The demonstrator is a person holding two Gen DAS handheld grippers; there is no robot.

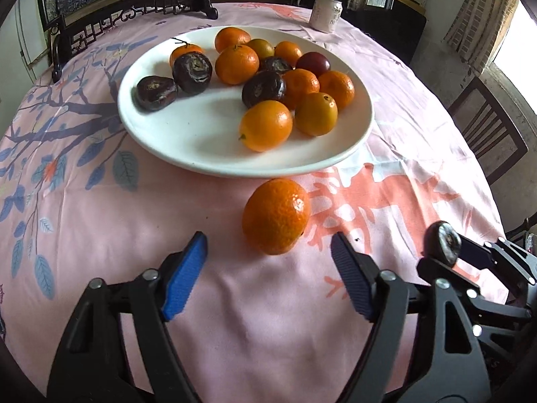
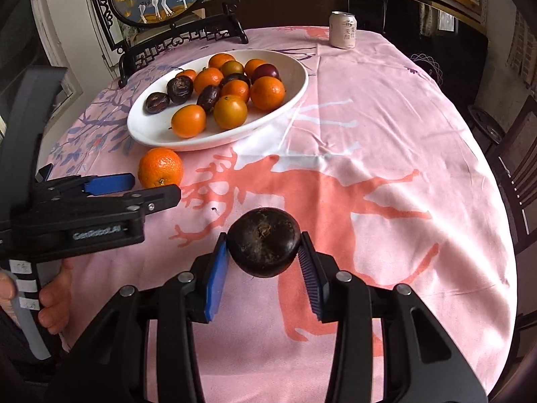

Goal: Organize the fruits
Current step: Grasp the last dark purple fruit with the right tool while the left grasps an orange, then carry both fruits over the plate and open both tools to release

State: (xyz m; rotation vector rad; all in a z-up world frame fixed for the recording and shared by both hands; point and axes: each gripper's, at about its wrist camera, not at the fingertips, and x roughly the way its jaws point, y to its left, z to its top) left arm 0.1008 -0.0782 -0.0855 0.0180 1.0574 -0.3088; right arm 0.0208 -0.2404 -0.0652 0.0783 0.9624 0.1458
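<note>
Dark wooden chair (image 1: 488, 134) — bright window (image 1: 518, 37) beyond.

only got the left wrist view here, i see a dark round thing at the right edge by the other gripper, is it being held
Observer: Yes. In the right wrist view the right gripper is shut on a dark brown fruit, with a pad pressing on each side.
Operator: is it off the table or resting on the cloth
Observer: I cannot tell for sure; the pink tablecloth shows around the fruit, but any gap under it is hidden.
Operator: where do my jaws sit from that side
Observer: The left gripper is open, its fingertips just short of the loose orange lying in front of the white plate.
</note>
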